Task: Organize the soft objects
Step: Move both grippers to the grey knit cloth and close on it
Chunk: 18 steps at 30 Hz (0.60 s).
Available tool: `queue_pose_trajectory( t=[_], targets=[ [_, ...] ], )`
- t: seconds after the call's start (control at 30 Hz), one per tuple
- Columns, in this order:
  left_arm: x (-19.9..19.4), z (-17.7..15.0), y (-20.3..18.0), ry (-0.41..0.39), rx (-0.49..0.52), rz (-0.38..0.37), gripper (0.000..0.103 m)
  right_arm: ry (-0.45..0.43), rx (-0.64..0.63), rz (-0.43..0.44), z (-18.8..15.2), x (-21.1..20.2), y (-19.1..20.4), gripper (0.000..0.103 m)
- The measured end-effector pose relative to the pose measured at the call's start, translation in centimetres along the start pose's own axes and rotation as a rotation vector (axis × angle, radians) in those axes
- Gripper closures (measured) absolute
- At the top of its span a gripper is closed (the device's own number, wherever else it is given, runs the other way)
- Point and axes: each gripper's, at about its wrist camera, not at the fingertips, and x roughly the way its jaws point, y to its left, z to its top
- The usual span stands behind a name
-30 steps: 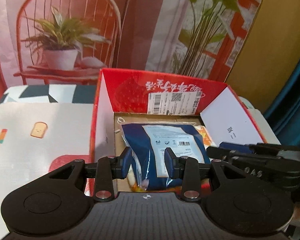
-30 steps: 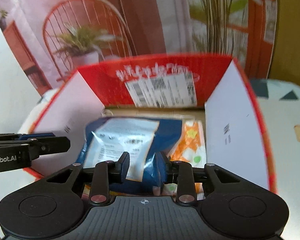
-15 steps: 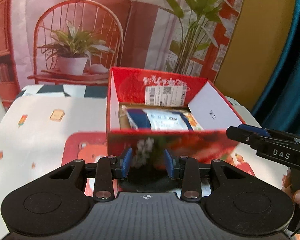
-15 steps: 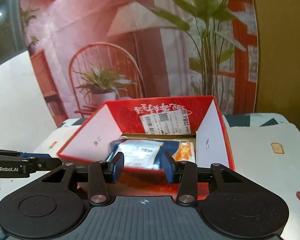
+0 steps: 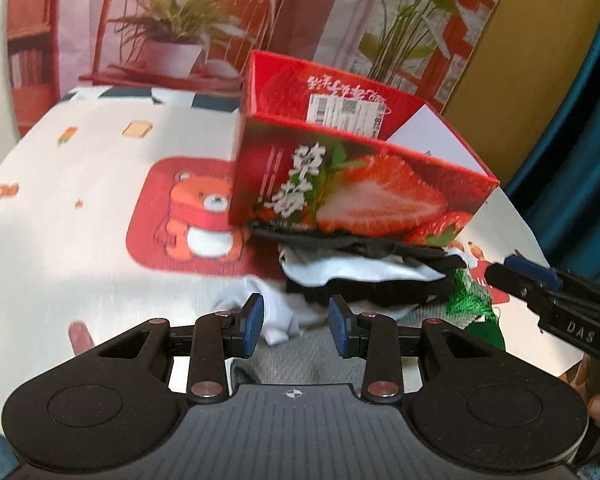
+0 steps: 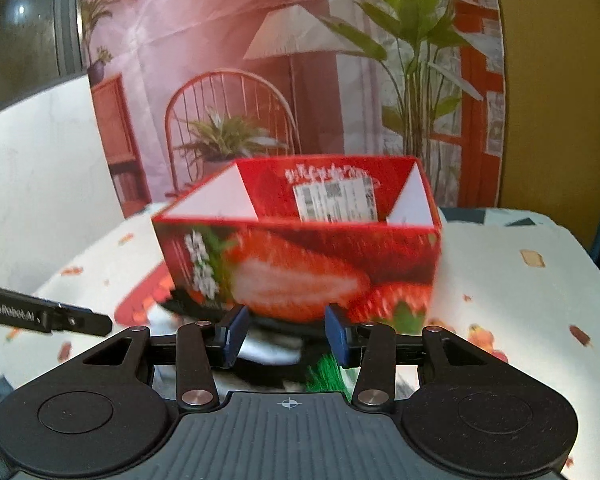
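Now both claws, left (image 5: 296,326) and right (image 6: 286,334), gape empty; clothes pile (image 5: 364,276) lies crosswise.

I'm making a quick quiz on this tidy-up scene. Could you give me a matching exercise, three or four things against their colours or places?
Things:
1. strawberry box
2. tassel
3. bear print
4. shipping label

Descriptions:
A. green, right of the clothes pile
B. white, on the box's inner back wall
C. red, standing behind the clothes pile
D. on the tablecloth, left of the box

Pairs: 1-C, 2-A, 3-D, 4-B
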Motion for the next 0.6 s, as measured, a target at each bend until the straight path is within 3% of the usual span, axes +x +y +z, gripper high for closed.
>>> queue_pose_trajectory(
  t=[0.43, 0.6],
  targets=[
    [2.1, -2.2, 1.4, 0.106, -0.076, 0.008, 0.058, 0.077, 0.039, -0.045, -2.8, 0.3, -0.9, 0.063],
    [2.6, -2.5, 1.0, 0.126, -0.063, -0.007, 0.05, 0.092, 0.052, -0.039, -3.1, 0.7, -1.1, 0.063]
  ],
)
